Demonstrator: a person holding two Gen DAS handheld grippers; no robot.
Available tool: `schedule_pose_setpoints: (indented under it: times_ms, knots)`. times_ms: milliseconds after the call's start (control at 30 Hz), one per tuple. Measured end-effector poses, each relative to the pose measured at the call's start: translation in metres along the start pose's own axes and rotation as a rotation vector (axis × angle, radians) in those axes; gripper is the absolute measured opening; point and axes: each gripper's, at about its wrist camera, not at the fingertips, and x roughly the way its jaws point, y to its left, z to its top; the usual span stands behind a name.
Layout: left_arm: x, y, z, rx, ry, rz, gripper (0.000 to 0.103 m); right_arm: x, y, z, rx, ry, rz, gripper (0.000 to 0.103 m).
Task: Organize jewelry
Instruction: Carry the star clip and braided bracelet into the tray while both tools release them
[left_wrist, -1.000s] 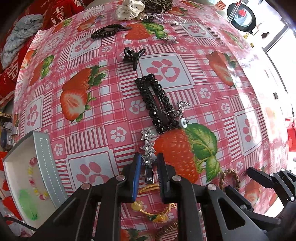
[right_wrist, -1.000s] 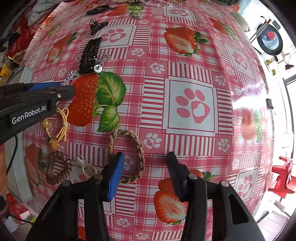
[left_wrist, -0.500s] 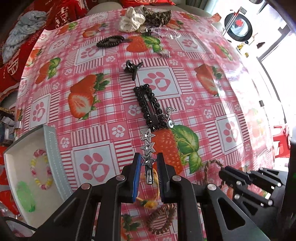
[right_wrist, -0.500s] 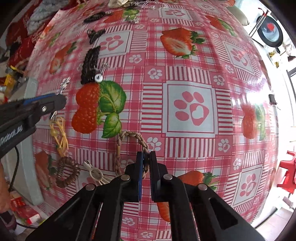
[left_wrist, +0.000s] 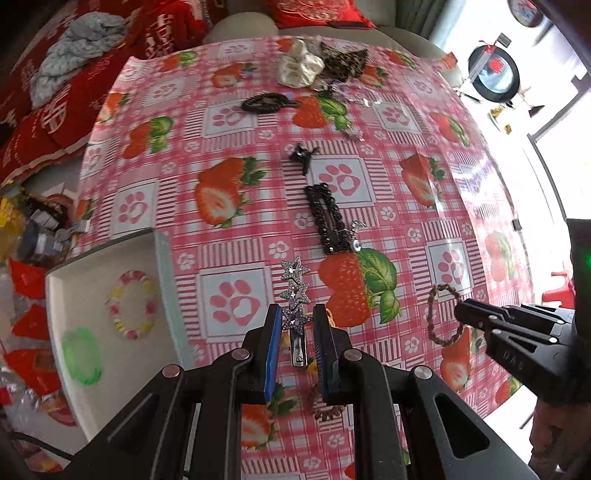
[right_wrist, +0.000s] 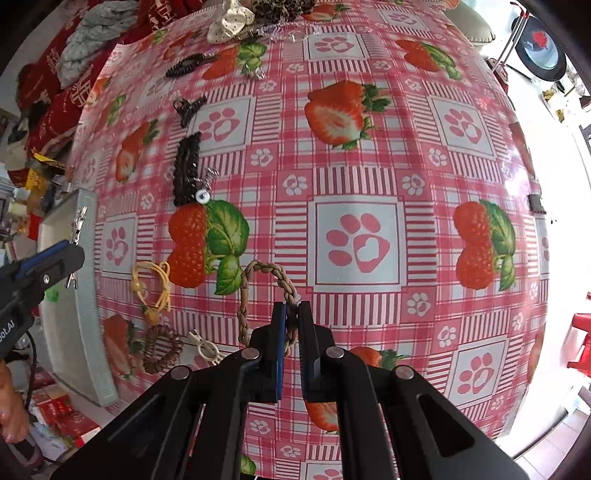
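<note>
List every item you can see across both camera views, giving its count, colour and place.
star hair clip: one, silver, in left jaws
braided loop: one, tan, in right jaws
beaded snap clip: one, black, table centre
claw clip: one, black, beyond snap clip
tray: one, white, table's left edge
bead bracelet: one, pastel, in tray
green ring: one, in tray
cord bracelet: one, yellow, near tray
coil hair tie: one, brown, near tray
scrunchie: one, cream, far edge
left gripper: black, shut
right gripper: black, shut
</note>
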Motion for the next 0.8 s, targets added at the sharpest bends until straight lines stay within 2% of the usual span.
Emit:
schedule_pose_setpoints:
  times_ms: [433, 600, 800]
  knots:
    - [-0.038, 0.022, -0.018, -0.16, -0.02, 0.028, 0.023, -0.032, 0.016, 0.016, -0.088, -0.003, 0.066, 0.007]
    - [-0.042, 0.046, -0.028, -0.144, -0.01, 0.021, 0.023, -0.042, 0.041, 0.017, -0.109, -0.025, 0.066, 0.007]
    - [-0.048, 0.096, -0.045, -0.096, -0.001, -0.001, 0.023, -0.048, 0.087, 0.009, -0.07, -0.058, 0.052, 0.007]
